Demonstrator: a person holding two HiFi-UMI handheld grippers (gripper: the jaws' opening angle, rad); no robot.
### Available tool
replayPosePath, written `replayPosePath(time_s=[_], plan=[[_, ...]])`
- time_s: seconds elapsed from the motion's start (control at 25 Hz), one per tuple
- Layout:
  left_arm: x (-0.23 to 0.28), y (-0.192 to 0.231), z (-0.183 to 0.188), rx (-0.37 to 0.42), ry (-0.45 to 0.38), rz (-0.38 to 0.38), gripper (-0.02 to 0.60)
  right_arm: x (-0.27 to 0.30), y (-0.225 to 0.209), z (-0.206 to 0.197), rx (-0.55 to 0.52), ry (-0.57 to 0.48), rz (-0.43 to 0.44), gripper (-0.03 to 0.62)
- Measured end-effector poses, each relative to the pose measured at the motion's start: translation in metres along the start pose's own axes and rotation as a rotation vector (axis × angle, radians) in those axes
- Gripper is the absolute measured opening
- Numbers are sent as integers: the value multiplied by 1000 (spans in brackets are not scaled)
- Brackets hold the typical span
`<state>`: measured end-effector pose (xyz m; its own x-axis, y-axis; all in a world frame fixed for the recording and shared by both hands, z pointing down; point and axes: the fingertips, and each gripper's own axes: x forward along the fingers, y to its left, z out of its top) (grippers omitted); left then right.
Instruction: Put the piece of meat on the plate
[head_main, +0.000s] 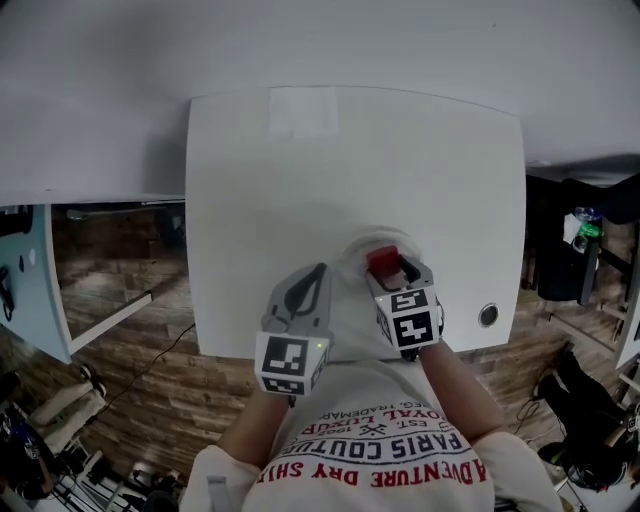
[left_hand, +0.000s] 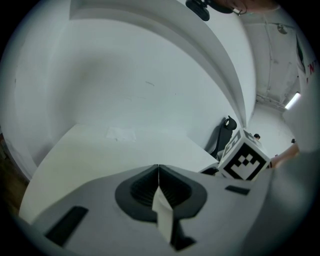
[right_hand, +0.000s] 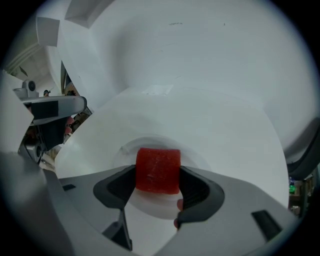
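A red block of meat (head_main: 383, 261) (right_hand: 158, 167) is clamped between the jaws of my right gripper (head_main: 392, 268) (right_hand: 157, 176). It hangs just over a shallow white plate (head_main: 347, 262) (right_hand: 131, 146) near the front of the white table (head_main: 350, 160); I cannot tell whether it touches the plate. My left gripper (head_main: 316, 276) (left_hand: 158, 172) is shut with nothing in it, just left of the plate at the table's front edge. The plate is barely distinct from the tabletop in the head view.
A pale rectangular patch (head_main: 303, 110) (left_hand: 121, 133) lies at the table's far side. A round cable hole (head_main: 488, 315) sits at the front right corner. Wooden floor (head_main: 110, 300) shows to the left, with clutter at the right (head_main: 580, 240).
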<state>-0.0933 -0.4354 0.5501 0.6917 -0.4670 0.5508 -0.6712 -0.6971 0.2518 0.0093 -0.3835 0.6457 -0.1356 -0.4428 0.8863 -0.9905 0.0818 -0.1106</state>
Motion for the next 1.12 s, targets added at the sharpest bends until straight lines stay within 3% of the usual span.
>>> replayPosePath(time_s=[0.52, 0.84, 1.04, 1.12], plan=[[-6, 15, -2, -98, -5, 18, 6, 9, -3, 5, 57, -20, -1, 284], [-13, 9, 10, -66, -31, 23, 6, -30, -10, 36, 109, -192, -35, 294], [-19, -7, 21, -27, -55, -8, 7, -58, -15, 43, 145, -239, -60, 51], [-23, -15, 26, -6, -64, -20, 6, -69, -16, 46, 139, -256, -63, 12]])
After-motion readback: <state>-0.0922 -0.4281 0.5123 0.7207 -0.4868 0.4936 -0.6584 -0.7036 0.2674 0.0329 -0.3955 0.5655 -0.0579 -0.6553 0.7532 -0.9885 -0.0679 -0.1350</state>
